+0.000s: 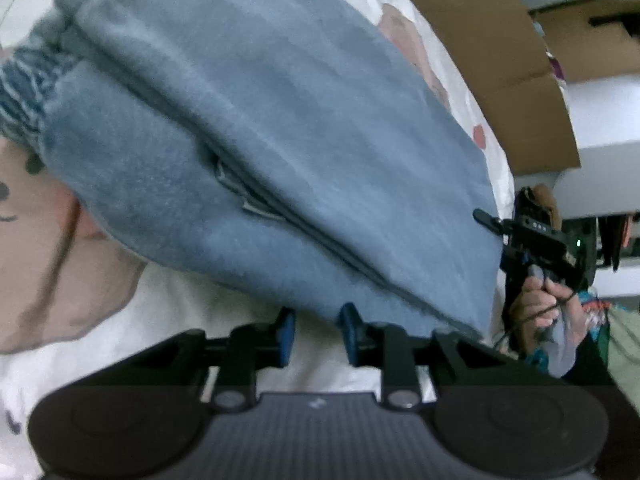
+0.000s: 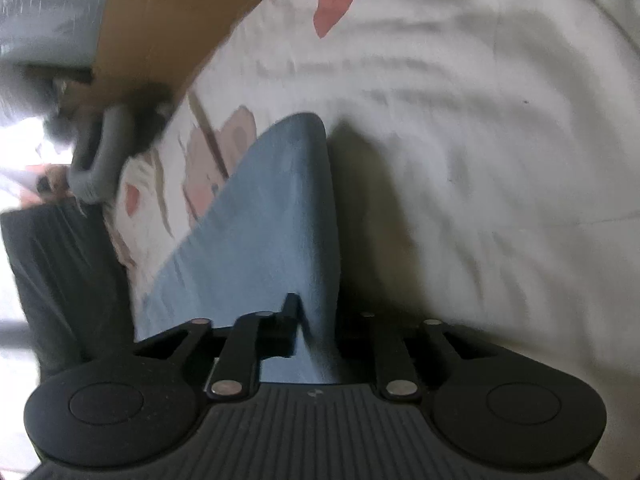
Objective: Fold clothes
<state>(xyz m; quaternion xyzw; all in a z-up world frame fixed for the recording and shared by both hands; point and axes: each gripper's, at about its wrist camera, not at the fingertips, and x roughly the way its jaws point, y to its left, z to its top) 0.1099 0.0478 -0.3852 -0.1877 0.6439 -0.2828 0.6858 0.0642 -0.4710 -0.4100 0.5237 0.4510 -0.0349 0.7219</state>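
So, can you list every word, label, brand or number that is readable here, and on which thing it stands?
No readable text.
Small pale mark on the left gripper body: too small to read.
Same mark on the right gripper body: too small to read.
Blue garment, patterned bedsheet, cardboard box: no text visible.

Left wrist view: looking steeply down, very near the blue fleece garment (image 1: 256, 140) on the printed bedsheet (image 1: 168, 320). Right wrist view: similarly steep, close. Shared: garment, sheet, cardboard box (image 1: 492, 60) toward 12–1 o'clock.
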